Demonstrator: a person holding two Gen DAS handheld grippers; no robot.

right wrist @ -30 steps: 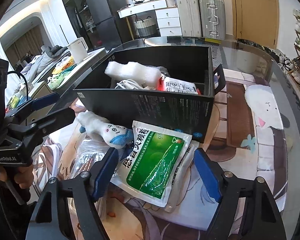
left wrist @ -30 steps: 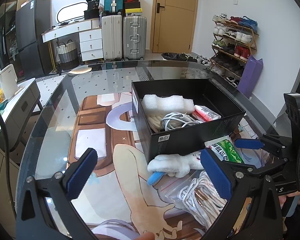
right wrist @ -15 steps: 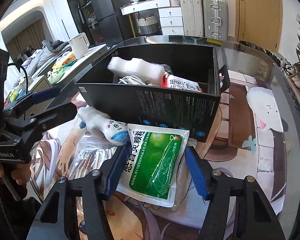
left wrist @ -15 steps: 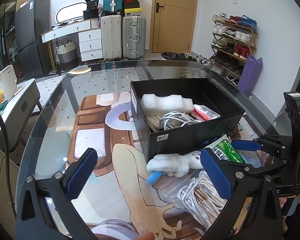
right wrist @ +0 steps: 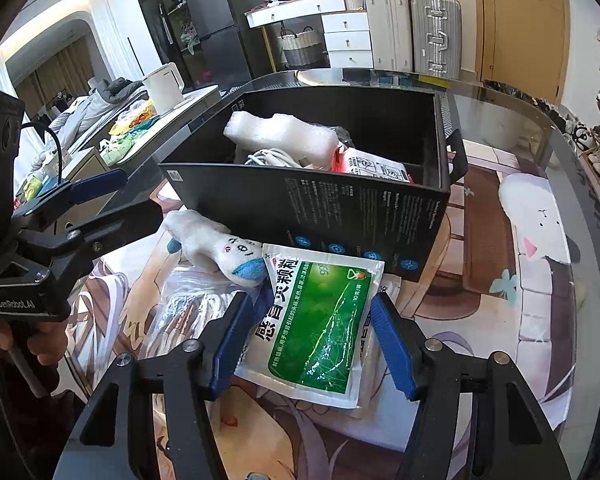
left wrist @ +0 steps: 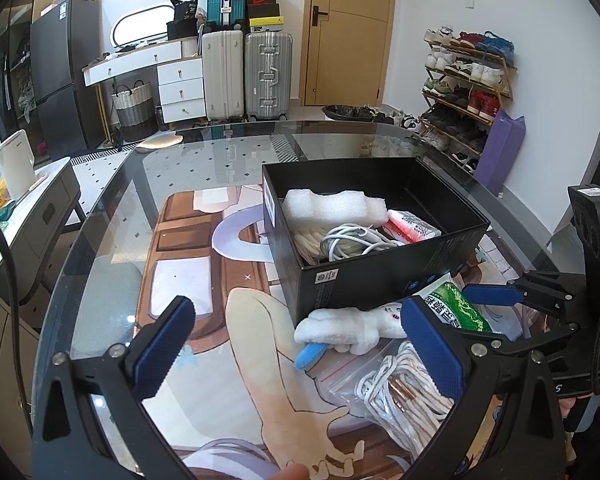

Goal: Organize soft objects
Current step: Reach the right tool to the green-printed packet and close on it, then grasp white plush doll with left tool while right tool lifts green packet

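Note:
A black box [left wrist: 384, 276] [right wrist: 340, 208] on the glass table holds a white foam piece [left wrist: 332, 206] [right wrist: 284, 136], a white cable [left wrist: 356, 238] and a red-and-white packet [left wrist: 412, 226]. In front of it lie a white plush toy [left wrist: 348, 328] [right wrist: 220, 246], a green sachet [right wrist: 320, 320] [left wrist: 456, 306] and a clear bag of cords [left wrist: 404, 388] [right wrist: 188, 312]. My right gripper [right wrist: 314, 344] is narrowing around the green sachet, pads at its two edges. My left gripper [left wrist: 296, 356] is wide open and empty above the mat, left of the plush.
The printed mat [left wrist: 204, 320] covers the glass table [left wrist: 188, 152]. A side counter with a white kettle [left wrist: 14, 164] stands to the left. Suitcases [left wrist: 248, 72], drawers and a shoe rack [left wrist: 468, 80] line the room behind.
My right gripper has moved forward over the green sachet and its jaws have narrowed around it. My left gripper has stayed about where it was, still open.

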